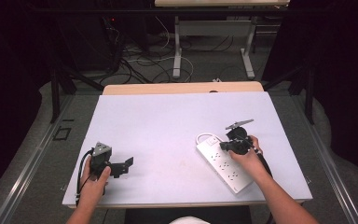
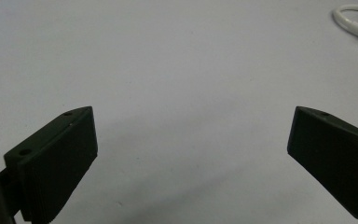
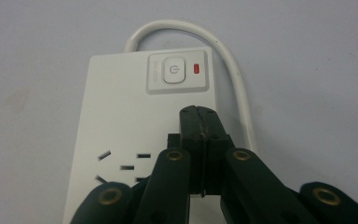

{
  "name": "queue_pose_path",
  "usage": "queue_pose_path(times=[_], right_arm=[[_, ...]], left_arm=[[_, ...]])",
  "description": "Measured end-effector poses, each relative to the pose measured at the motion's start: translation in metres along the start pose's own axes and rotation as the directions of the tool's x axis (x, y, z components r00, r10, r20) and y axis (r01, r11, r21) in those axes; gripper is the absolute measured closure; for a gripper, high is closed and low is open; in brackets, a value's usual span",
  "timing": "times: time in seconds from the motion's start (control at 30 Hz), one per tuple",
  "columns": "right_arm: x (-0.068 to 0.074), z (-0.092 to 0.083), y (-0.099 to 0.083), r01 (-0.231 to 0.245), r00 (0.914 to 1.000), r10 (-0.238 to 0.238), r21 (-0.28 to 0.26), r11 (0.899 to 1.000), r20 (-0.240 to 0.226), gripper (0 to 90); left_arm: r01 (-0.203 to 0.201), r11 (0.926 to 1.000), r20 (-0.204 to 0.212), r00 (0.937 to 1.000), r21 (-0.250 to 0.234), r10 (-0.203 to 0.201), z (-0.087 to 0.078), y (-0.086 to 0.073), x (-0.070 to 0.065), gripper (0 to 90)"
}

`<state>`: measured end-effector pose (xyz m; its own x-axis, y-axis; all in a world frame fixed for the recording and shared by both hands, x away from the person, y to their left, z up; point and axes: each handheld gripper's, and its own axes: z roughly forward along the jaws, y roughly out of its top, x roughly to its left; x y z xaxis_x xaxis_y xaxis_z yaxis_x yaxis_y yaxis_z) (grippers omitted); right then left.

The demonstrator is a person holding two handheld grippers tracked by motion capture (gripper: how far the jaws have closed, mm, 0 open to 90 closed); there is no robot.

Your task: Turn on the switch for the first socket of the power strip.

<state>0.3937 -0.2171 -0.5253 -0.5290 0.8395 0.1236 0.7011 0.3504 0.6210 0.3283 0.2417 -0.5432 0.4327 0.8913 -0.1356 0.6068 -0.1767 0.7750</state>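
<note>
A white power strip [image 1: 224,163] lies slanted on the right half of the table. In the right gripper view the power strip [image 3: 121,121] shows a power button [image 3: 173,72], a lit red lamp [image 3: 196,68] and a white cable [image 3: 235,79] looping off its end. My right gripper [image 3: 198,114] is shut with nothing between its jaws, its tips just above the strip near the button. In the high view the right gripper [image 1: 227,145] hovers over the strip's far end. My left gripper [image 1: 128,162] rests at the table's front left, open and empty, jaws [image 2: 193,135] wide apart.
The white table top [image 1: 168,121] has a wooden strip along its far edge. Beyond it stand a desk frame [image 1: 212,46] and loose cables [image 1: 144,65] on the floor. In the left gripper view the cable loop [image 2: 349,18] shows far off at the upper right.
</note>
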Motion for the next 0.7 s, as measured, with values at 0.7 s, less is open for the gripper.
queue_pose_path(times=[0.7], right_arm=[[-0.0004,-0.0002,0.0001,-0.015,0.9999,0.015,-0.002,1.0,-0.003,90.0]], left_arm=[[0.006,1.0,-0.002,1.0,0.001,-0.006,-0.0005,-0.0006,0.0007,1.6]])
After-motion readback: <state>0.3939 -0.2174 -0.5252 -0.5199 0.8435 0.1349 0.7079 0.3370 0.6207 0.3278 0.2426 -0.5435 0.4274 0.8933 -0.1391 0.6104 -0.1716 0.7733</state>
